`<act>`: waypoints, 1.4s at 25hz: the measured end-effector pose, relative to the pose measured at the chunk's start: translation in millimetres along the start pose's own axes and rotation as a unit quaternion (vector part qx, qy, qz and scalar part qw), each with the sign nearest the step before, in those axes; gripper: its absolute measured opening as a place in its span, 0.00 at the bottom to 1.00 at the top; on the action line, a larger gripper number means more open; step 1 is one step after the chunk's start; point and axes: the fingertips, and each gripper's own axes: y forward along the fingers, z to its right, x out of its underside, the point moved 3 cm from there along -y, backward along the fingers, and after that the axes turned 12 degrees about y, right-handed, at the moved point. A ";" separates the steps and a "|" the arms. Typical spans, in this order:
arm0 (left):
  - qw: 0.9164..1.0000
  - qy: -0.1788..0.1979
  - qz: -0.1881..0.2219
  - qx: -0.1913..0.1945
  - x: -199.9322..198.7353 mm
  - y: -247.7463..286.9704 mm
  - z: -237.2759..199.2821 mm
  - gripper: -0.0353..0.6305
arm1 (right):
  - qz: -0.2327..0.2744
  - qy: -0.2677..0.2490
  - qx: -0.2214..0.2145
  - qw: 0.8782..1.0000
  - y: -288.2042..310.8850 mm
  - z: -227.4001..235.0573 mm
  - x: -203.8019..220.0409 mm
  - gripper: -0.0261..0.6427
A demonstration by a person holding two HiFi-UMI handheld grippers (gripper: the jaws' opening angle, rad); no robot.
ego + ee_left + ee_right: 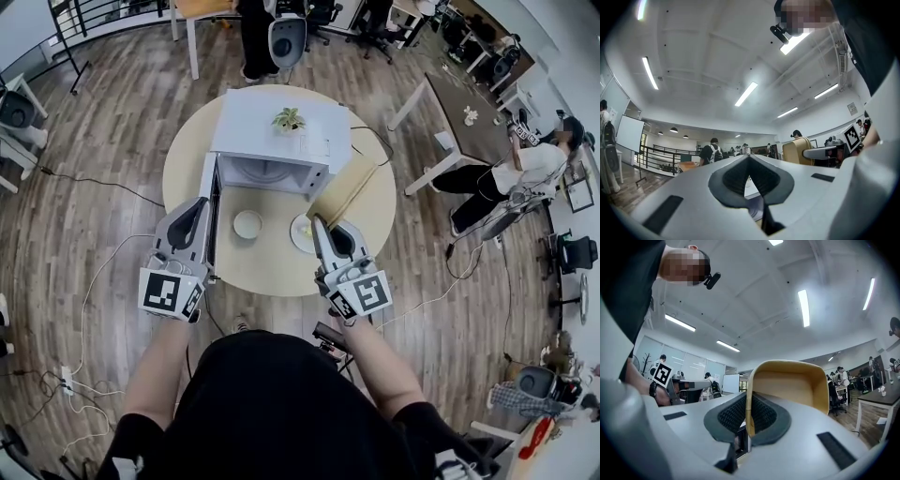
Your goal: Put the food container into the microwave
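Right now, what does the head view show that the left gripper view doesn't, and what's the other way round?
Head view only: the round table, the white microwave with its door open, a small plant on top, and a round white food container and a white plate on the table before it. Left gripper view only: ceiling light strips and a whiteboard. Both: the left gripper, jaws together on nothing, the right gripper, a black railing and wood floor.
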 end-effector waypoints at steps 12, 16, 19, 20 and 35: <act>1.000 -0.009 0.004 0.014 17.0 16.9 -24.6 0.08 | 0.000 -0.016 0.009 1.000 36.1 6.0 1.4 0.08; 1.000 -0.015 -0.001 0.016 25.3 22.7 -20.6 0.08 | -0.008 -0.019 0.003 1.000 43.0 12.8 3.8 0.08; 1.000 -0.017 -0.007 0.013 31.3 28.7 -18.5 0.08 | -0.013 -0.019 -0.007 1.000 49.5 19.6 5.6 0.08; 1.000 -0.016 -0.008 0.012 32.3 30.0 -17.8 0.08 | -0.016 -0.019 -0.011 1.000 51.5 21.6 6.2 0.08; 0.999 -0.013 -0.033 -0.018 46.1 50.8 -18.1 0.08 | -0.071 -0.046 -0.089 0.992 105.6 30.0 15.2 0.08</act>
